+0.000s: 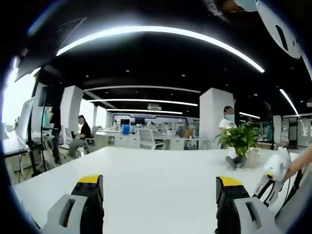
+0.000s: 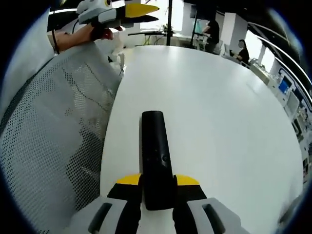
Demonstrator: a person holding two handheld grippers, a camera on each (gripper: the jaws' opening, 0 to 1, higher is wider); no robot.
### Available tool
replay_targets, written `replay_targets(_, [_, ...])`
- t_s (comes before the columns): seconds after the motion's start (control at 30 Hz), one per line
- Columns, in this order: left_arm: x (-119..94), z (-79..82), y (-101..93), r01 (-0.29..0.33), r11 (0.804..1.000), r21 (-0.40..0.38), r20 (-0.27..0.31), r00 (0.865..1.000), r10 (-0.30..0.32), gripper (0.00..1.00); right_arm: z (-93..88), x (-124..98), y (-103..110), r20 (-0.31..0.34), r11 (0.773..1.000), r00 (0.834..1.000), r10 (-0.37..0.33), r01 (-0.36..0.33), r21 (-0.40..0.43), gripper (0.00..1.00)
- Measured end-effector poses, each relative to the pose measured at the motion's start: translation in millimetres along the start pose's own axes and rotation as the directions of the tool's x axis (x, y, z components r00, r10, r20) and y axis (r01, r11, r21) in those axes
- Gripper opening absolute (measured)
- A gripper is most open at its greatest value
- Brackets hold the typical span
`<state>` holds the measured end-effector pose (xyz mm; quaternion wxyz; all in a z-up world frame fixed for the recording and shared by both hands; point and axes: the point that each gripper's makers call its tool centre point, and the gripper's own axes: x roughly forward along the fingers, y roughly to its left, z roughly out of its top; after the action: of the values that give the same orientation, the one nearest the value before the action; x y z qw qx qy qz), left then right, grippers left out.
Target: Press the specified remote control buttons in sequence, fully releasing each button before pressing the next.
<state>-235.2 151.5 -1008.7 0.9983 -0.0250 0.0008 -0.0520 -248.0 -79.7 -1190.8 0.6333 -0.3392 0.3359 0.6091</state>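
Observation:
A black remote control (image 2: 155, 146) lies lengthwise along the white table (image 2: 224, 107), pointing away from me in the right gripper view. My right gripper (image 2: 157, 184) is shut on its near end, one yellow-tipped jaw on each side. My left gripper (image 1: 158, 184) is held above the white table (image 1: 146, 170), its jaws wide apart with nothing between them. A hand also holds it up at the top left of the right gripper view (image 2: 134, 12). The right gripper (image 1: 272, 176), white and held by a hand, comes in at the right edge of the left gripper view.
A grey mesh chair back (image 2: 53, 126) stands against the table's left edge in the right gripper view. A potted green plant (image 1: 239, 141) sits on the far right of the table. People and desks (image 1: 146, 136) are in the office beyond.

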Motion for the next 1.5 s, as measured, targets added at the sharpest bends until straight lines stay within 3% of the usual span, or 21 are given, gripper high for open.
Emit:
replay_targets(0.13, [0,-8.6,1.7,0.008,1.000,-0.006,-0.034,0.999,-0.008,1.00,-2.8,-1,-24,-0.016,1.000,1.000,-0.005,0.005,0.018,0.21])
replay_targets(0.63, [0,-12.7,2.8,0.004,1.000,-0.021,-0.045,0.999,-0.005,1.00,0.0,2,-104,-0.003,0.999,1.000,-0.021,0.021,0.030,0.21])
replay_targets(0.73, [0,-8.1,1.1,0.017,0.999,-0.039,-0.015,1.000,-0.018,1.00,1.7,4,-128,-0.007,0.997,0.997,-0.082,0.082,-0.006,0.21])
replay_targets(0.83, [0,-14.1,2.3,0.010,0.999,-0.037,-0.048,0.999,-0.012,1.00,6.9,8,-144,0.009,0.994,0.994,-0.107,0.108,-0.019,0.21])
replay_targets(0.97, [1,-10.0,-0.8,0.027,0.999,-0.043,-0.026,0.999,-0.028,1.00,12.4,11,-157,0.019,0.988,0.990,-0.143,0.144,-0.054,0.21])
replay_targets(1.27, [1,-14.4,-0.3,0.028,0.999,-0.046,-0.041,0.999,-0.030,1.00,15.2,13,-182,0.022,0.965,0.969,-0.245,0.246,-0.093,0.18])
replay_targets(1.33, [0,-13.9,-0.4,0.030,0.999,-0.046,-0.038,0.999,-0.031,1.00,12.7,12,-180,0.014,0.967,0.968,-0.249,0.249,-0.045,0.23])
replay_targets(1.4, [0,-13.6,0.5,0.026,0.999,-0.043,-0.035,0.999,-0.028,1.00,15.9,9,-177,0.052,0.967,0.965,-0.256,0.256,-0.003,0.27])
replay_targets(1.47, [0,-13.3,1.7,0.023,0.999,-0.046,-0.032,0.999,-0.024,1.00,17.3,-1,-174,0.081,0.953,0.949,-0.304,0.302,0.037,0.33])
replay_targets(1.5, [0,-13.9,2.8,0.018,0.999,-0.048,-0.036,0.999,-0.020,1.00,20.2,-8,-172,0.117,0.939,0.932,-0.342,0.334,0.081,0.37])
